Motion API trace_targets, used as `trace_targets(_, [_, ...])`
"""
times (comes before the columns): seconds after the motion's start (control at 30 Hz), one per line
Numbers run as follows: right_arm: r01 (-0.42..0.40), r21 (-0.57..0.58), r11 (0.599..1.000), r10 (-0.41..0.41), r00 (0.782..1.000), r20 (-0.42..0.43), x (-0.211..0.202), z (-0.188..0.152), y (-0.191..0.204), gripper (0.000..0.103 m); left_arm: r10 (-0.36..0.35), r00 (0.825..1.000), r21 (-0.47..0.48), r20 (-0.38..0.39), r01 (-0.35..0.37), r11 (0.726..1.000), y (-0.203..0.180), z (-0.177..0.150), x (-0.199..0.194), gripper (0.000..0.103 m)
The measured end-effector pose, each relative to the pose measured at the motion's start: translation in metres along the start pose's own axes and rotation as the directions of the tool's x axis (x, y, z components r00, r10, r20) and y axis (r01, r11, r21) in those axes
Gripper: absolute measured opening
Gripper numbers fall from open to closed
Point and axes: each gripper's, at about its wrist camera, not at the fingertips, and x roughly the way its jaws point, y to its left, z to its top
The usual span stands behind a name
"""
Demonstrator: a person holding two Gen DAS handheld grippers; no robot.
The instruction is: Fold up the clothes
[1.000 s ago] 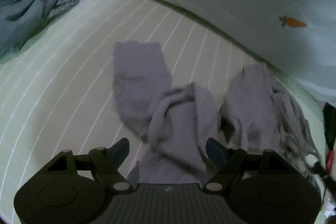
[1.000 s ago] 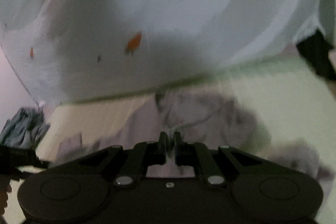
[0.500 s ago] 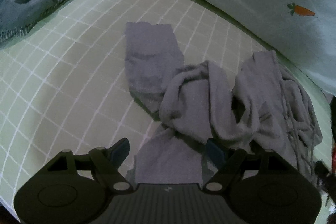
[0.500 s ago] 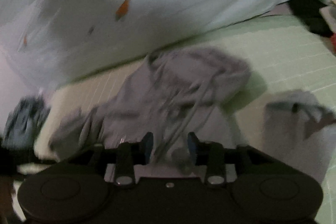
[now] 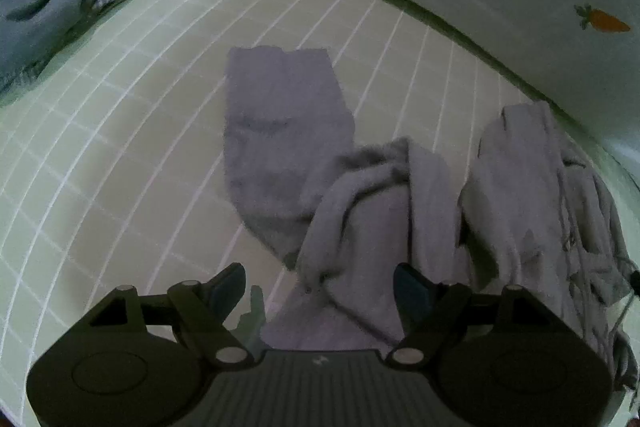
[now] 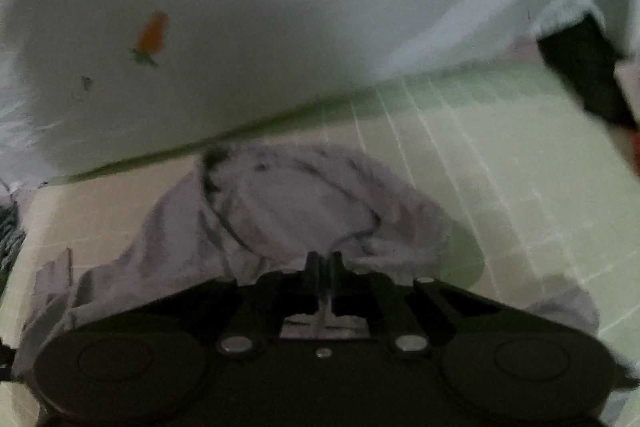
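A: Where is the garment, and what are the tongs doing?

B: The grey hoodie [image 5: 360, 195] lies crumpled on the green checked bed sheet [image 5: 120, 131]. The left tongs [image 5: 320, 283] hang released above it, blue pads spread either side of a bunched fold. The right tongs [image 6: 325, 263] are clenched tight; a thin drawstring [image 6: 352, 235] runs right to their tips, but I cannot tell whether it is pinched.

A: Why is the left one held so wide?

B: Probably to take that thick fold and pull it flat.

A: Room to spread it?

B: Plenty of bare sheet left of the left tongs. Ahead, the pale carrot-print cloth [image 6: 280, 27] bounds the sheet, near the hood.
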Motion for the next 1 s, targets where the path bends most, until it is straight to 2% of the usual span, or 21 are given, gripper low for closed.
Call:
trace_targets(0.17, [-0.083,-0.071,0.994,0.089,0.992,0.089,-0.061,-0.021,0.015,0.004,0.003,1.000,-0.005,-0.010,-0.003,1.000,0.006,-0.016,-0.007,0.082])
trace_targets(0.27, [-0.116,-0.069,0.991,0.116,0.993,-0.004,-0.067,-0.046,0.018,0.005,0.008,1.000,-0.006,-0.013,-0.008,1.000,0.011,-0.022,-0.011,0.082])
trace_targets(0.37, [-0.075,-0.022,0.997,0.073,0.993,-0.093,-0.061,-0.066,0.013,0.008,0.016,1.000,-0.016,-0.006,-0.016,1.000,0.017,-0.023,-0.014,0.082])
trace_targets(0.4, [-0.066,-0.003,0.998,0.065,0.995,-0.080,-0.064,-0.065,0.010,0.018,0.019,1.000,-0.020,-0.004,-0.019,1.000,0.019,-0.023,-0.015,0.082])
trace_targets(0.43, [-0.056,0.016,0.998,0.057,0.996,-0.067,-0.067,-0.065,0.007,0.040,0.021,1.000,-0.023,-0.001,-0.022,0.999,0.022,-0.023,-0.016,0.082])
trace_targets(0.5, [-0.040,0.057,0.998,0.042,0.999,-0.026,-0.074,-0.061,0.000,0.058,0.023,1.000,-0.054,0.013,-0.022,0.998,0.030,-0.017,-0.017,0.082])
trace_targets(0.57, [-0.033,0.107,0.994,0.033,0.999,0.004,-0.074,-0.052,-0.010,0.058,0.025,0.999,-0.090,0.033,-0.022,0.996,0.038,-0.008,-0.015,0.082])
trace_targets(0.7, [0.031,0.170,0.985,-0.033,0.999,0.013,-0.056,-0.031,-0.031,0.065,0.025,0.998,-0.146,0.063,-0.015,0.989,0.047,0.016,-0.005,0.082])
trace_targets(0.8, [0.068,0.198,0.978,-0.070,0.998,0.001,-0.034,-0.016,-0.045,0.074,0.034,0.998,-0.160,0.057,-0.025,0.987,0.046,0.037,0.010,0.082])
trace_targets(0.87, [0.083,0.216,0.973,-0.080,0.997,-0.022,-0.014,-0.008,-0.053,0.079,0.047,0.998,-0.157,0.045,-0.039,0.987,0.042,0.049,0.021,0.082])
trace_targets(1.0, [0.106,0.226,0.968,-0.084,0.991,-0.107,0.031,0.007,-0.062,0.080,0.049,0.998,-0.152,0.032,-0.044,0.987,0.036,0.066,0.038,0.080])
